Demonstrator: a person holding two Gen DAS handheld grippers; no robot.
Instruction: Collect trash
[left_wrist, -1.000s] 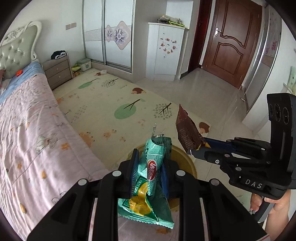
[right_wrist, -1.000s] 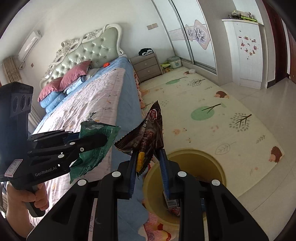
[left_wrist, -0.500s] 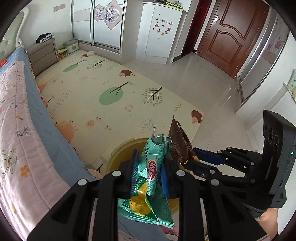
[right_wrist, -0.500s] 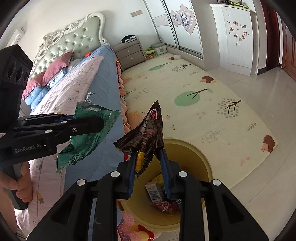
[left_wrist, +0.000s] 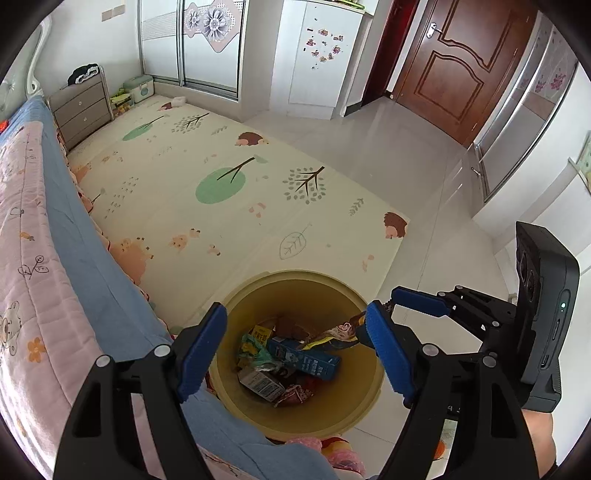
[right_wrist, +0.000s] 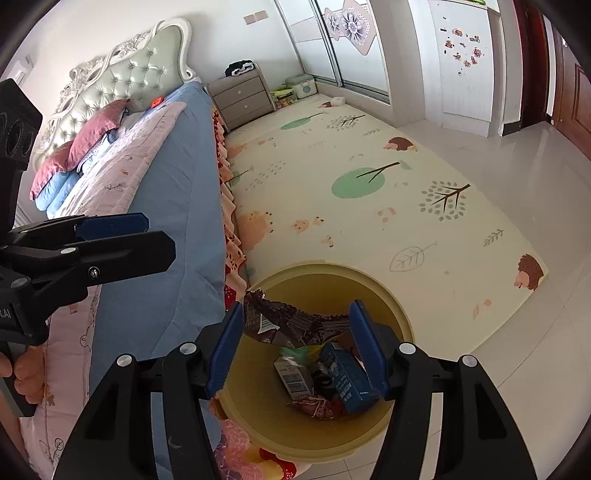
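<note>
A yellow trash bin (left_wrist: 373, 391) stands on the floor beside the bed, and also shows in the right wrist view (right_wrist: 402, 314). My left gripper (left_wrist: 295, 350) is open and empty above it. The green snack wrapper (left_wrist: 255, 352) lies inside among a blue carton (left_wrist: 306, 358) and other trash. My right gripper (right_wrist: 297, 345) is open over the bin, with the brown wrapper (right_wrist: 291, 325) loose between its fingers, above the bin's opening. The brown wrapper also shows in the left wrist view (left_wrist: 332, 338).
The bed (right_wrist: 155, 192) with a pink and blue cover runs along the left. A patterned play mat (left_wrist: 221, 192) covers the floor beyond the bin. A grey nightstand (right_wrist: 242, 98), wardrobe doors and a brown door (left_wrist: 454, 62) stand at the back.
Both grippers have moved over the bin and opened. The green wrapper has dropped into the bin. The brown wrapper has come loose from the right fingers.
</note>
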